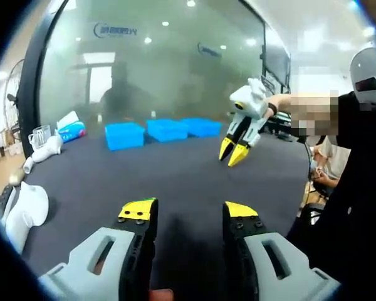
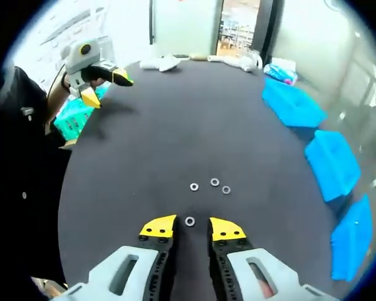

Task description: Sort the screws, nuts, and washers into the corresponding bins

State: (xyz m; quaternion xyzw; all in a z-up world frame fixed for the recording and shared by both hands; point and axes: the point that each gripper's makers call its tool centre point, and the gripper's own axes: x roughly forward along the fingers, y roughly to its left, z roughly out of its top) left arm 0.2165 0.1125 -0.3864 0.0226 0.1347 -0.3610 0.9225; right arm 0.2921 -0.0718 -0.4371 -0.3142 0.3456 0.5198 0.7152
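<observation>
In the right gripper view, a small metal washer [image 2: 190, 221] lies flat on the dark table [image 2: 175, 125], in the gap between the yellow tips of my right gripper [image 2: 191, 227], which is open. Three more washers [image 2: 214, 182] lie in a loose row just beyond it. Three blue bins [image 2: 332, 163] line the table's right edge; in the left gripper view the same blue bins [image 1: 167, 130] stand at the far side. My left gripper [image 1: 188, 212] is open above bare table with nothing between its jaws. The right gripper [image 1: 233, 150] hangs tips-down near the bins.
White objects [image 1: 25, 210] and a blue packet [image 1: 72, 132] sit along the table's left edge. A teal basket [image 2: 72, 116] stands off the table beside the left gripper [image 2: 106, 86]. A person in black [image 1: 357, 188] stands at the table's edge.
</observation>
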